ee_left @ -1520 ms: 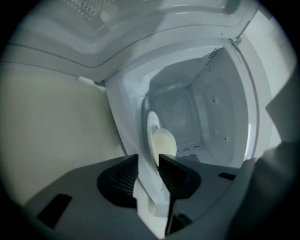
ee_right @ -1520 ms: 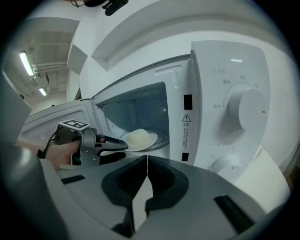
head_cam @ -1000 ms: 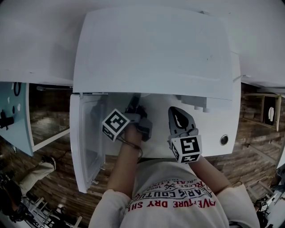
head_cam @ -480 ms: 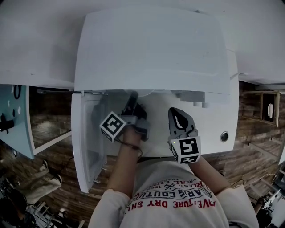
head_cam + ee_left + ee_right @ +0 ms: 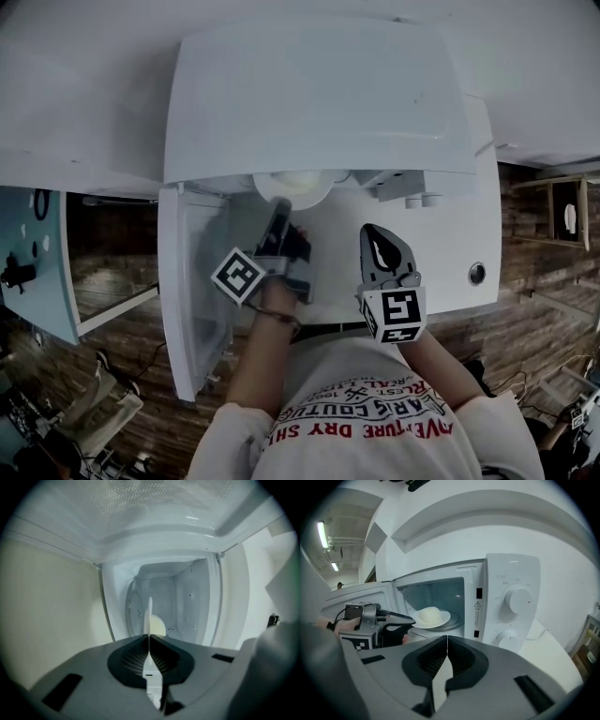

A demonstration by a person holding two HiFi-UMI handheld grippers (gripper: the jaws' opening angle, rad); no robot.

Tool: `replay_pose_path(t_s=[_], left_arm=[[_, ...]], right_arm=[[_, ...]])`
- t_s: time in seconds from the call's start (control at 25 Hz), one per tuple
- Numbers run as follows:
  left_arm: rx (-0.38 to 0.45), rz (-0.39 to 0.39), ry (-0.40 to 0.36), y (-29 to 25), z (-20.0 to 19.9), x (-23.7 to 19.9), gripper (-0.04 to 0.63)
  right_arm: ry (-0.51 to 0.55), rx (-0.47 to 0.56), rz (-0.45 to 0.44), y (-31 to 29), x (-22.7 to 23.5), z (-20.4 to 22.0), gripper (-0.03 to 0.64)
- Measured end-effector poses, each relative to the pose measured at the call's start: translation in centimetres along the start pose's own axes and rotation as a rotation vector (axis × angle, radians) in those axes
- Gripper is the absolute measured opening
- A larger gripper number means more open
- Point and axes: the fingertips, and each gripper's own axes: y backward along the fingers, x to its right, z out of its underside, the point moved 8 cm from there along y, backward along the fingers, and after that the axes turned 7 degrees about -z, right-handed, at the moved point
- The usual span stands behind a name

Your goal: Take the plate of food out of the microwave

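A: Now, the count?
B: One microwave (image 5: 319, 103), one door (image 5: 192, 281), open. One plate (image 5: 440, 619) bearing one food mound (image 5: 428, 614), its rim between the jaws of the left gripper (image 5: 278, 208), which have just been closing and now grip it. Right gripper (image 5: 446, 644): jaws together, empty, plate ahead-left of them.

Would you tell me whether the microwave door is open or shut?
Open: the door stands swung out to the left, exposing the plate of food.
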Motion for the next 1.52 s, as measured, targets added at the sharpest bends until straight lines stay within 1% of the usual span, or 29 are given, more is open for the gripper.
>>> replay_pose_path(t_s=[0.08,0.24,0.4,0.56,0.76,0.88,1.0,1.08,1.32,1.52], left_arm=[[-0.013,0.002,-0.014,1.1,0.4,0.1,0.015],[-0.047,0.042,0.003,3.3,1.4,1.3,0.015],[-0.063,0.046,-0.008,6.0,2.4,2.2,0.015],[-0.070,0.068,-0.025,8.8,4.2,3.7,0.015],[-0.064,0.085,-0.033,11.5,6.6,5.3,0.015],[-0.056,0.106,-0.040,13.5,8.1,6.2,0.015],[-0.047,0.132,-0.061,15.3,9.5,7.4,0.015],[-0.039,0.152,-0.061,16.3,10.2,8.3,0.015],[-0.010,0.208,-0.058,18.7,11.4,10.8,0.015],[-0.009,0.204,-0.076,20.0,11.8,11.9,0.015]], right_arm=[[-0.003,0.018,0.014,0.8,-0.3,-0.2,0.012],[-0.022,0.058,0.047,2.2,-0.7,-0.7,0.012],[-0.029,0.102,0.061,3.3,-0.9,-1.8,0.012],[-0.021,0.143,0.041,5.0,-1.3,-2.6,0.012],[-0.023,0.162,0.030,7.1,-1.5,-2.2,0.012],[-0.015,0.176,0.018,9.5,-1.7,-2.1,0.012],[-0.010,0.192,-0.014,11.9,-1.8,-2.1,0.012],[-0.004,0.206,-0.027,13.2,-2.0,-2.3,0.012],[0.065,0.257,-0.044,16.9,-3.4,-3.2,0.012],[0.079,0.282,-0.058,18.3,-3.8,-3.5,0.012]])
